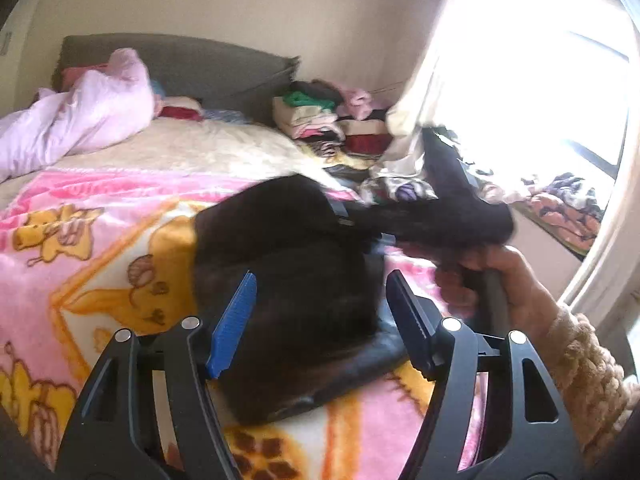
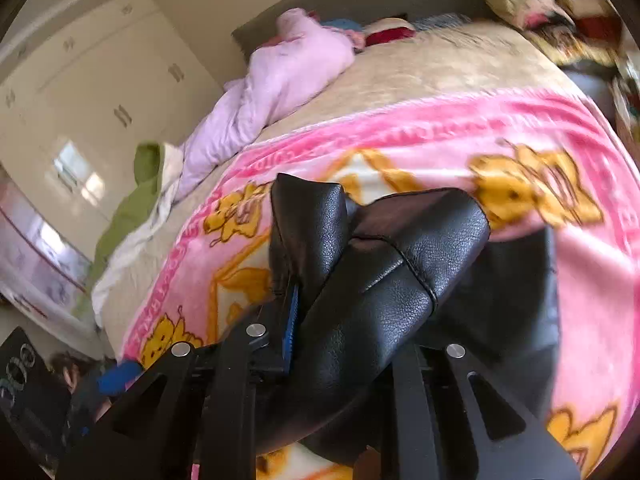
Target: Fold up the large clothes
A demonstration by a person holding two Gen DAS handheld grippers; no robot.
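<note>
The black grained faux-leather jacket (image 2: 380, 280), thick, smooth and likely slippery, sits mid-frame clenched in the right gripper (image 2: 344, 312) by a seamed edge, while the left gripper (image 1: 320, 320) gapes released.

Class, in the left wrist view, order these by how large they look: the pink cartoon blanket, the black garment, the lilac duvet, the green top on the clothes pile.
1. Pink cartoon blanket
2. Black garment, though nearness to the camera enlarges it
3. Lilac duvet
4. Green top
</note>
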